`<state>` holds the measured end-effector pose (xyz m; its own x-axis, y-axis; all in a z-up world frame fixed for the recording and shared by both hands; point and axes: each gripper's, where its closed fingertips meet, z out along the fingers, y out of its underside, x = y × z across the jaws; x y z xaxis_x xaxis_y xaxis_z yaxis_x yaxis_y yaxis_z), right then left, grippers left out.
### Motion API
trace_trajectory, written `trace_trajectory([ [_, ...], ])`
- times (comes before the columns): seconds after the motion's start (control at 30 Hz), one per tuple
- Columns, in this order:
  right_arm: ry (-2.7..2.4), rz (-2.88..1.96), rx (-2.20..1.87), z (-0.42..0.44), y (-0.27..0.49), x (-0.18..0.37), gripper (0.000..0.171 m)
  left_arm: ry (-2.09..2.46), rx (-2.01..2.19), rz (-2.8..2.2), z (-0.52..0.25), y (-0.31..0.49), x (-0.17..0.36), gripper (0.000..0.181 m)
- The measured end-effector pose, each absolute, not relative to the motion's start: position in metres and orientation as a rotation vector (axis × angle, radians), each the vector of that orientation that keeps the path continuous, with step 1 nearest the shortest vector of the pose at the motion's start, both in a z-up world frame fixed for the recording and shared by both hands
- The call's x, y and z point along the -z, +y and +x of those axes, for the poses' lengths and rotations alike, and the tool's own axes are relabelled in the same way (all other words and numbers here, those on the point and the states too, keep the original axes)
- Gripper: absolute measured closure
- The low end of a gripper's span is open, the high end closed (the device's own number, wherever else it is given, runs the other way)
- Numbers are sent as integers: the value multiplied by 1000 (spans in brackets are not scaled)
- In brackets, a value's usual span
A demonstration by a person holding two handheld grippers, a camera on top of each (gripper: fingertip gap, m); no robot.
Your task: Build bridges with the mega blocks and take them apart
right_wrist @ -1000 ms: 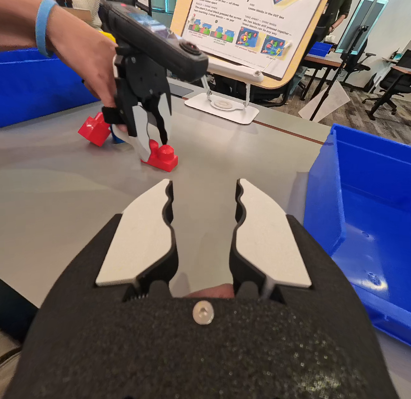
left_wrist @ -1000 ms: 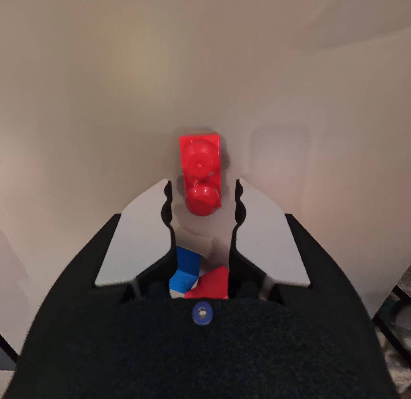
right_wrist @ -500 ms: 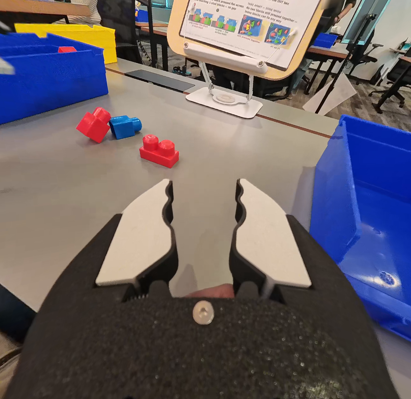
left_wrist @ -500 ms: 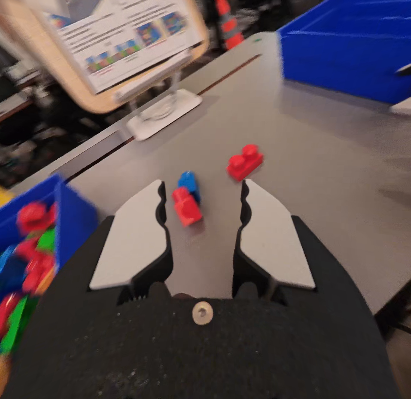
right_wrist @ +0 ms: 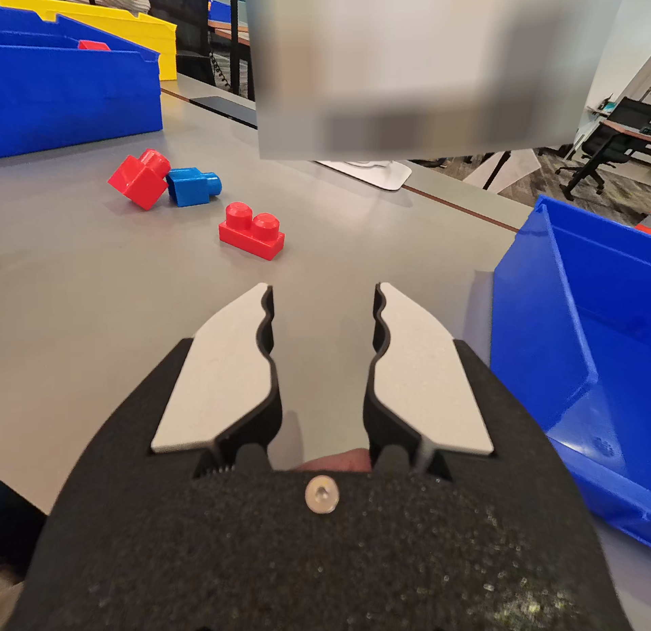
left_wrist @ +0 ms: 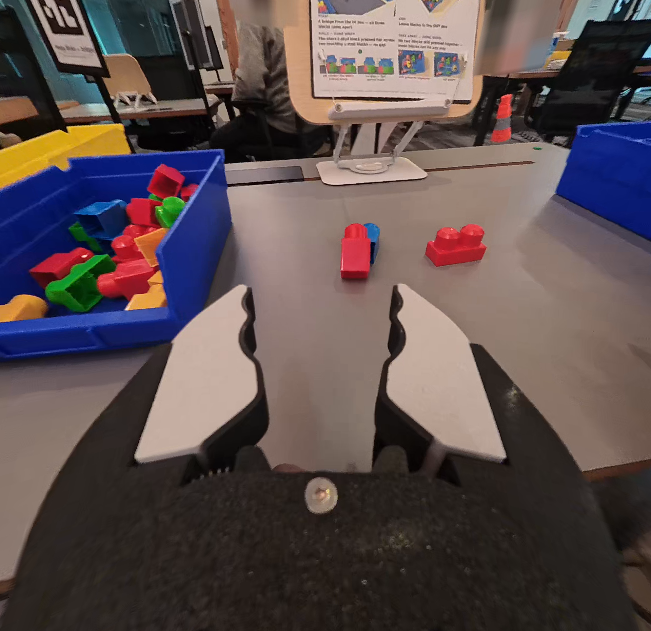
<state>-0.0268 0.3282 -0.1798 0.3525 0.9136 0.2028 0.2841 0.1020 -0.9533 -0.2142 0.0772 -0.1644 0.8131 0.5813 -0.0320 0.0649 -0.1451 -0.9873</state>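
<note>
Three loose blocks lie on the grey table (left_wrist: 528, 332). A red two-stud block (left_wrist: 455, 245) (right_wrist: 251, 235) stands upright. A red one-stud block (left_wrist: 355, 252) (right_wrist: 139, 179) lies tipped against a blue one-stud block (left_wrist: 372, 241) (right_wrist: 192, 186), which lies on its side. My left gripper (left_wrist: 320, 290) is open and empty, held back from the blocks. My right gripper (right_wrist: 323, 287) is open and empty, nearer than the two-stud block and to its right.
A blue bin (left_wrist: 190, 262) (right_wrist: 70, 96) with several coloured blocks stands at the left. Another blue bin (left_wrist: 606, 177) (right_wrist: 549, 332) stands at the right, a yellow bin (left_wrist: 63, 146) at the back left. An instruction board on a white stand (left_wrist: 373, 170) is at the far edge.
My left gripper has pulled up and back from the red two-stud block it hovered over and has left the right wrist view. My right gripper has stayed open, shifting slightly closer.
</note>
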Motion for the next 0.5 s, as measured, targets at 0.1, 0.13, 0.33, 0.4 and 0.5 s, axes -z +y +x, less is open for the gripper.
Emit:
trace_trajectory([
  [0.1, -1173, -1433, -657, -27, 329, 181, 117, -533, -384, -1698, -216, 84, 171, 108],
  [0.13, -1171, -1436, -655, -26, 330, 181, 117, -532, -365, -1711, -215, 86, 173, 107],
  [0.33, -1158, -1452, -661, -24, 335, 182, 117, -495, -378, -1810, -210, 96, 183, 106],
  [0.4, -1161, -1457, -664, -24, 335, 183, 117, -490, -374, -1829, -208, 98, 185, 105],
  [0.5, -1165, -1458, -663, -24, 335, 184, 117, -467, -395, -1835, -208, 101, 183, 103],
])
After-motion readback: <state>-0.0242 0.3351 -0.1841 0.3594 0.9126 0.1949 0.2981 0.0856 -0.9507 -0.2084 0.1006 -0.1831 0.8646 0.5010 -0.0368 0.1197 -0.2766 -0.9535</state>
